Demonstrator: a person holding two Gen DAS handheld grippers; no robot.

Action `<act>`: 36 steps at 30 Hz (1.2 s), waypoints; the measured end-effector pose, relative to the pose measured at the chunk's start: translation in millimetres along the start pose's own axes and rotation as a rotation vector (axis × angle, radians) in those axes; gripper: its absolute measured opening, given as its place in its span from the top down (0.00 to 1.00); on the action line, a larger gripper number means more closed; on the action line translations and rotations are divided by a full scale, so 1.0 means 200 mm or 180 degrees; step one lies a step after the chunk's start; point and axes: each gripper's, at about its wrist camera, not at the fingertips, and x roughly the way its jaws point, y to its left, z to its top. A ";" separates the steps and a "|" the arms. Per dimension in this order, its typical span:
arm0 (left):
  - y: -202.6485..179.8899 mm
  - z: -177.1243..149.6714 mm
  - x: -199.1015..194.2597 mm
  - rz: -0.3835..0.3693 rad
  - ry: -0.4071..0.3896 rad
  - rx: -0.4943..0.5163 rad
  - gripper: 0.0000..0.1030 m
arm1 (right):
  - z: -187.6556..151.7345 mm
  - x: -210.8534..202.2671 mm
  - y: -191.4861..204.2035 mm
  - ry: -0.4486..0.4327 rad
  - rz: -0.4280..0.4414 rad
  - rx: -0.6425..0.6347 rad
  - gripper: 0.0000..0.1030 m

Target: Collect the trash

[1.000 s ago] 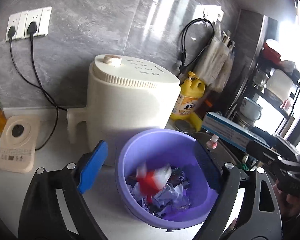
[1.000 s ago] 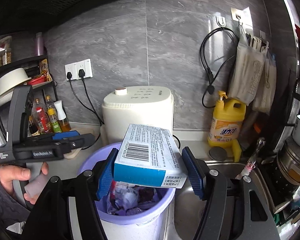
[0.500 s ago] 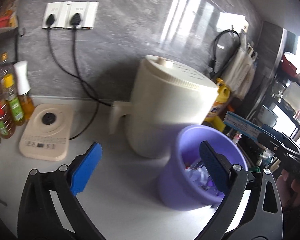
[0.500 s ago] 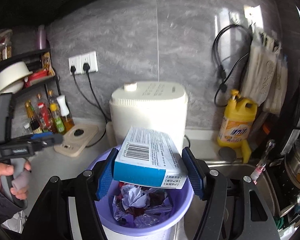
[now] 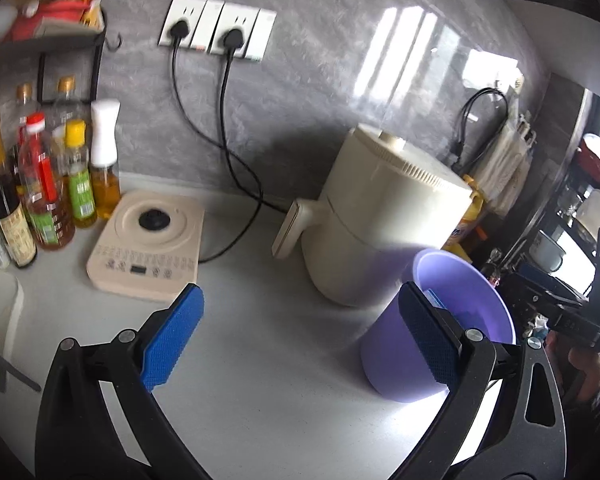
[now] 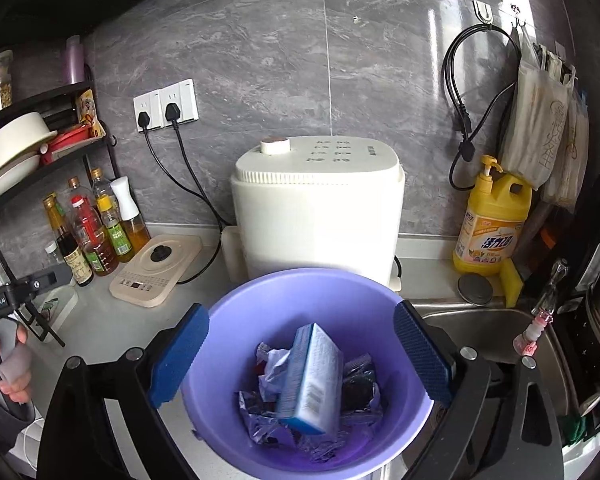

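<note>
Left wrist view: the left gripper (image 5: 300,336) hangs over bare white countertop (image 5: 260,380), its blue-padded jaws spread wide and holding nothing. A lilac plastic bin (image 5: 440,364) stands at about four o'clock from the jaws, partly behind the right-hand pad, next to a cream appliance (image 5: 380,224) at two o'clock. A beige induction hob (image 5: 148,248) lies at eleven o'clock, with oil and sauce bottles (image 5: 40,188) at ten o'clock. No loose trash shows on the counter between the jaws. Right wrist view: the right gripper (image 6: 300,356) sits directly above the bin (image 6: 228,360), jaws spread wide and empty, one pad on each side of the rim. Inside, a blue and white carton (image 6: 316,380) rests tilted on crumpled foil wrappers (image 6: 260,420), its long axis running from twelve towards six o'clock. A yellow detergent bottle (image 6: 492,224) stands at two o'clock and a steel sink (image 6: 484,332) at three o'clock. The carton appears deposited, so the next move likely turns on finding more trash; the left gripper faces the open counter, though nothing there is clearly trash
</note>
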 end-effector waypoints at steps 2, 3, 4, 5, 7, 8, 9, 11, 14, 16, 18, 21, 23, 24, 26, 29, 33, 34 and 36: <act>-0.02 0.03 -0.02 0.0030 -0.0022 0.0115 0.06 | 0.00 -0.01 0.01 0.0005 0.0012 0.0018 0.11; -0.03 0.04 -0.03 0.0035 -0.0029 0.0151 0.06 | 0.00 -0.02 0.01 0.0006 0.0011 0.0021 0.11; -0.04 0.05 -0.03 0.0025 -0.0040 0.0179 0.06 | 0.01 -0.02 0.02 0.0008 0.0005 0.0023 0.10; -0.04 0.05 -0.04 0.0010 -0.0045 0.0189 0.06 | 0.01 -0.03 0.03 0.0008 -0.0005 0.0023 0.10; -0.04 0.07 -0.04 -0.0019 -0.0030 0.0212 0.06 | 0.03 -0.06 0.05 -0.0024 -0.0033 0.0052 0.08; -0.04 0.08 -0.05 -0.0040 -0.0023 0.0232 0.06 | 0.03 -0.07 0.05 -0.0048 -0.0045 0.0088 0.08; -0.03 0.09 -0.05 -0.0067 -0.0015 0.0260 0.06 | 0.04 -0.09 0.06 -0.0060 -0.0050 0.0124 0.08; -0.03 0.11 -0.07 -0.0113 -0.0012 0.0345 0.06 | 0.05 -0.11 0.08 -0.0075 -0.0049 0.0190 0.08; -0.02 0.15 -0.11 -0.0189 -0.0023 0.0486 0.06 | 0.05 -0.14 0.13 -0.0115 -0.0182 0.0292 0.08; 0.00 0.19 -0.14 -0.0221 -0.0037 0.0544 0.06 | 0.05 -0.18 0.17 -0.0164 -0.0305 0.0419 0.08; 0.03 0.22 -0.17 -0.0278 -0.0054 0.0570 0.06 | 0.05 -0.22 0.19 -0.0222 -0.0376 0.0556 0.08; 0.08 0.27 -0.22 -0.0374 -0.0079 0.0645 0.06 | 0.05 -0.27 0.23 -0.0296 -0.0475 0.0727 0.08; 0.10 0.31 -0.25 -0.0379 -0.0100 0.0702 0.06 | 0.06 -0.31 0.27 -0.0312 -0.0515 0.0771 0.08; 0.11 0.33 -0.27 -0.0398 -0.0112 0.0712 0.06 | 0.06 -0.33 0.29 -0.0319 -0.0552 0.0783 0.08; 0.12 0.37 -0.31 -0.0437 -0.0138 0.0743 0.06 | 0.06 -0.37 0.33 -0.0335 -0.0593 0.0805 0.08; 0.13 0.40 -0.37 -0.0458 -0.0164 0.0813 0.06 | 0.07 -0.44 0.39 -0.0368 -0.0599 0.0819 0.08; 0.12 0.42 -0.47 -0.0459 -0.0203 0.0849 0.06 | 0.07 -0.54 0.45 -0.0433 -0.0565 0.0802 0.08; 0.12 0.42 -0.50 -0.0451 -0.0227 0.0876 0.06 | 0.07 -0.56 0.47 -0.0447 -0.0542 0.0805 0.08; 0.09 0.41 -0.57 -0.0442 -0.0276 0.0940 0.06 | 0.06 -0.61 0.49 -0.0480 -0.0490 0.0801 0.08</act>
